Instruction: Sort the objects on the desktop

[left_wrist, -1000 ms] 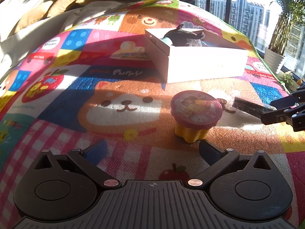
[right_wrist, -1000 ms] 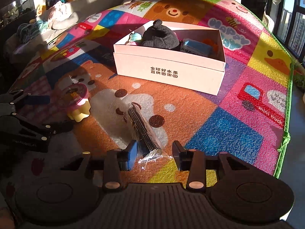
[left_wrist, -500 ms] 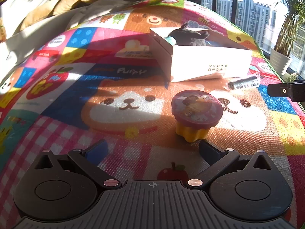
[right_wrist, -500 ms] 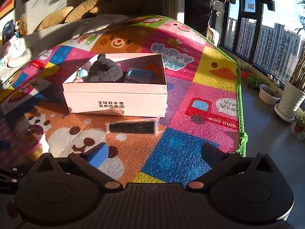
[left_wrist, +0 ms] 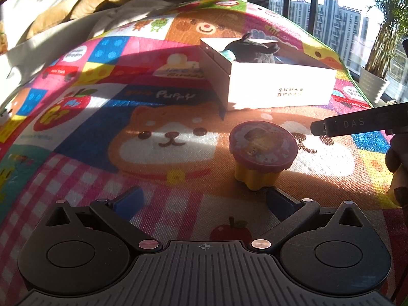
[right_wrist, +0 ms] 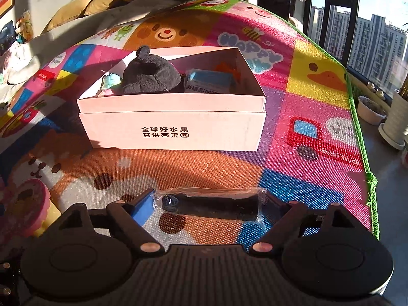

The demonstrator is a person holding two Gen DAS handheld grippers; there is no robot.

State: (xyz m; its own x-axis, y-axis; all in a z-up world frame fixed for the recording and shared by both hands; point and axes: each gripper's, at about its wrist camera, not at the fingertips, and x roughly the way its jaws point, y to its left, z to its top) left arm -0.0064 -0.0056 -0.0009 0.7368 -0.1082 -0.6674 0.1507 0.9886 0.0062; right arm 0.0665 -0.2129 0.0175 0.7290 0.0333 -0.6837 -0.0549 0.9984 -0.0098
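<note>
Black inside clear plastic wrap, one long packet lies flat on the play mat, its long axis running crosswise between the two spread fingers of the right gripper; the fingers flank its ends, and whether they touch it cannot be told. Only the right wrist view shows this packet. That view also looks down into the one white box, which sits toward the far middle of the mat with its printed long side facing the camera. In it are a dark plush toy, a blue-and-white carton, something orange behind that, and a pale pink-and-green item at the left end.

From the left wrist view the box is seen at an angle, with only the plush toy's top over the rim. One toy cup, with a yellow fluted body and a round pink lid, stands upright on the mat just ahead of the left gripper, nearer its right finger; the fingers are wide apart and hold nothing. The same cup shows at the left edge of the right wrist view. A dark bar of the other tool reaches in from the right edge above the mat. Yellow cushions lie beyond the mat's far left corner, and potted plants stand off its right edge.
</note>
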